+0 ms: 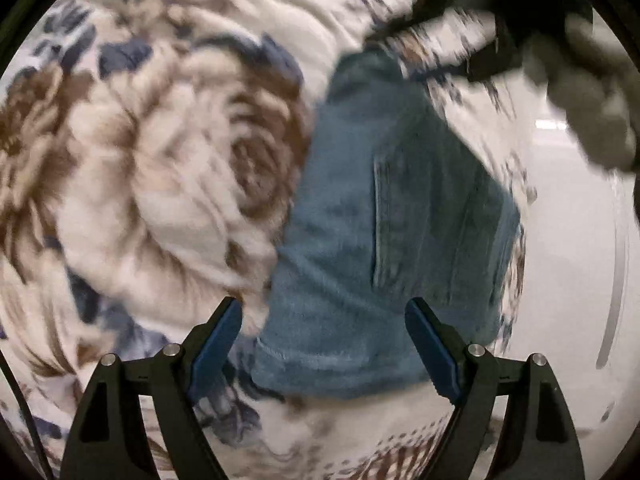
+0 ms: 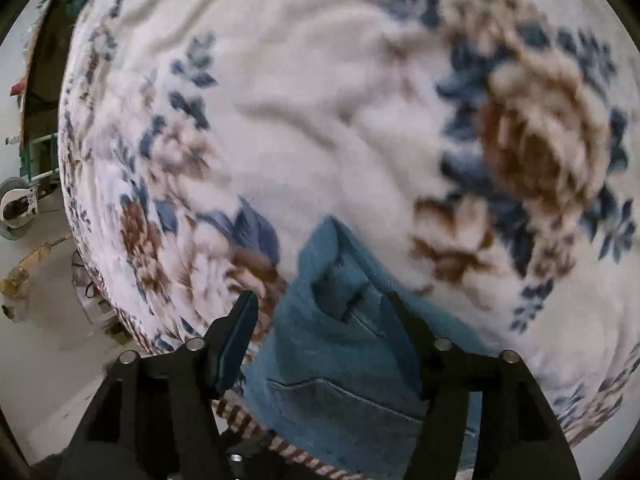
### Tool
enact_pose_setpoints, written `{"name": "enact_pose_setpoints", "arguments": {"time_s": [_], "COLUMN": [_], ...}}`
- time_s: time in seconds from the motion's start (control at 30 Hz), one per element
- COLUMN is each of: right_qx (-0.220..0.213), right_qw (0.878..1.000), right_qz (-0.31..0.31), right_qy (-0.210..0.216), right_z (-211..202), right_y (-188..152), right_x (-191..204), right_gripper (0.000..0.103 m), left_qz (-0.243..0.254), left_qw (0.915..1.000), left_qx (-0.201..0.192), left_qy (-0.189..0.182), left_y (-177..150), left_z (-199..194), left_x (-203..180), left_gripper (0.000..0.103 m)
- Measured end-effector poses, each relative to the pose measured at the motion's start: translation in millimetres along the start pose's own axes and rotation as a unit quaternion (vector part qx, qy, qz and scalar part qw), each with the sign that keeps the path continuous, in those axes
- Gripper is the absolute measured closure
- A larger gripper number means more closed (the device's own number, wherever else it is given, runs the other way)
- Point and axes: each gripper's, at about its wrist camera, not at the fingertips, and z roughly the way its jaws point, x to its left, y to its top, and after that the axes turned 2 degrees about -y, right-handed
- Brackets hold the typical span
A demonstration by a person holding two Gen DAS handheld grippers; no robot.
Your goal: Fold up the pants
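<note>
Left gripper (image 1: 324, 336) spread wide, holding nothing; jeans (image 1: 384, 216) folded on blanket (image 1: 160, 184) just ahead, between fingers. Right gripper (image 2: 320, 332) also spread, jeans (image 2: 340, 360) bunched between its fingers, contact unclear. Blanket edge near; floor (image 1: 560, 240) beyond.

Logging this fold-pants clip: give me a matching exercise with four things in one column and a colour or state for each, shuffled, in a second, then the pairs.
Things:
1. jeans
2. blanket
3. left gripper
4. floor

Colours or states:
A. jaws wide apart, nothing held
B. blue denim, with a pocket showing
C. pale and bare, beside the bed
D. white with brown and blue flowers

Pairs: 1-B, 2-D, 3-A, 4-C
</note>
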Motion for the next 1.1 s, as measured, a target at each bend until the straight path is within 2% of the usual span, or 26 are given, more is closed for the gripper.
{"name": "enact_pose_setpoints", "arguments": {"time_s": [0.1, 0.13, 0.17, 0.23, 0.3, 0.33, 0.37, 0.47, 0.53, 0.6, 0.63, 0.7, 0.73, 0.77, 0.8, 0.87, 0.93, 0.97, 1.0, 1.03, 1.07, 1.1], "right_qx": [0.03, 0.032, 0.03, 0.014, -0.004, -0.006, -0.002, 0.011, 0.012, 0.021, 0.024, 0.022, 0.016, 0.003, -0.012, -0.029, -0.027, -0.02, -0.01, 0.0, 0.011, 0.01], "right_qw": [1.0, 0.999, 0.999, 1.0, 0.997, 0.994, 0.985, 0.958, 0.945, 0.919, 0.916, 0.944, 0.962, 0.981, 0.991, 0.999, 0.999, 0.999, 1.0, 1.0, 0.999, 0.998], "right_qz": [-0.002, -0.007, -0.011, 0.023, 0.071, 0.101, 0.148, 0.227, 0.252, 0.293, 0.293, 0.224, 0.177, 0.131, 0.095, 0.033, -0.018, -0.024, -0.017, -0.008, 0.012, 0.036], "right_qy": [-0.006, -0.007, -0.016, -0.01, 0.021, 0.042, 0.087, 0.175, 0.207, 0.263, 0.274, 0.244, 0.206, 0.144, 0.097, 0.018, -0.009, -0.012, -0.005, 0.01, 0.034, 0.052], "right_z": [24.9, 37.3, 43.0, 44.8, 34.9, 33.1, 35.4, 46.4, 51.8, 61.4, 61.1, 52.6, 41.1, 24.4, 11.1, -9.1, -13.7, -11.2, -6.4, -3.7, 0.0, 7.6], "right_y": [16.3, 23.0, 26.6, 31.5, 31.2, 29.5, 25.6, 15.9, 10.3, 2.8, 1.7, 8.0, 10.3, 11.2, 11.3, 10.9, 6.8, 4.2, 2.1, 3.2, 2.7, 1.6], "right_x": [2.9, 9.3, 17.7, 18.7, 4.2, -7.4, -24.0, -53.0, -60.7, -76.5, -81.7, -69.9, -59.3, -46.4, -35.3, -13.6, 7.9, 12.4, 11.7, 7.6, 0.3, -8.9], "right_gripper": [0.038, 0.059, 0.066, 0.084, 0.085, 0.085, 0.085, 0.085, 0.085, 0.085, 0.084, 0.077, 0.07, 0.066, 0.061, 0.06, 0.061, 0.061, 0.066, 0.073, 0.074, 0.084], "left_qz": [-0.009, -0.009, -0.01, -0.017, 0.009, 0.041, 0.064, 0.116, 0.119, 0.115, 0.114, 0.111, 0.108, 0.098, 0.092, 0.076, 0.064, 0.061, 0.059, 0.059, 0.059, 0.059], "left_qw": [0.9999, 0.9996, 0.9993, 0.9956, 0.9959, 0.996, 0.9952, 0.9913, 0.9908, 0.9908, 0.9912, 0.9917, 0.9921, 0.9931, 0.9936, 0.9949, 0.9955, 0.9956, 0.9956, 0.9956, 0.9956, 0.9956], "left_qx": [-0.002, 0.01, 0.024, 0.055, 0.055, 0.046, 0.044, 0.036, 0.034, 0.031, 0.03, 0.034, 0.036, 0.038, 0.04, 0.04, 0.038, 0.038, 0.038, 0.038, 0.039, 0.04], "left_qy": [-0.012, -0.023, -0.028, -0.074, -0.072, -0.064, -0.059, -0.049, -0.055, -0.065, -0.061, -0.056, -0.052, -0.051, -0.051, -0.053, -0.059, -0.06, -0.061, -0.061, -0.061, -0.061], "left_y": [28.5, 35.3, 45.4, 56.4, 55.5, 51.2, 47.5, 34.5, 34.2, 33.7, 33.7, 28.3, 29.9, 30.6, 35.1, 39.5, 38.9, 37.6, 36.6, 35.2, 28.8, 27.0], "left_z": [17.0, 28.2, 41.6, 67.8, 79.9, 82.3, 84.5, 85.0, 82.8, 76.6, 75.1, 66.9, 69.2, 69.9, 72.7, 71.5, 55.5, 55.0, 53.2, 49.9, 45.6, 45.8], "left_x": [-2.6, -4.0, -5.0, -6.0, -13.7, -22.5, -29.6, -44.4, -43.9, -38.5, -38.5, -28.0, -32.4, -33.7, -35.9, -31.2, -6.9, -4.2, -0.2, 5.4, 12.4, 13.8], "left_gripper": [0.019, 0.019, 0.019, 0.018, 0.017, 0.017, 0.017, 0.025, 0.032, 0.033, 0.033, 0.033, 0.031, 0.031, 0.031, 0.031, 0.031, 0.031, 0.031, 0.03, 0.03, 0.03]}}
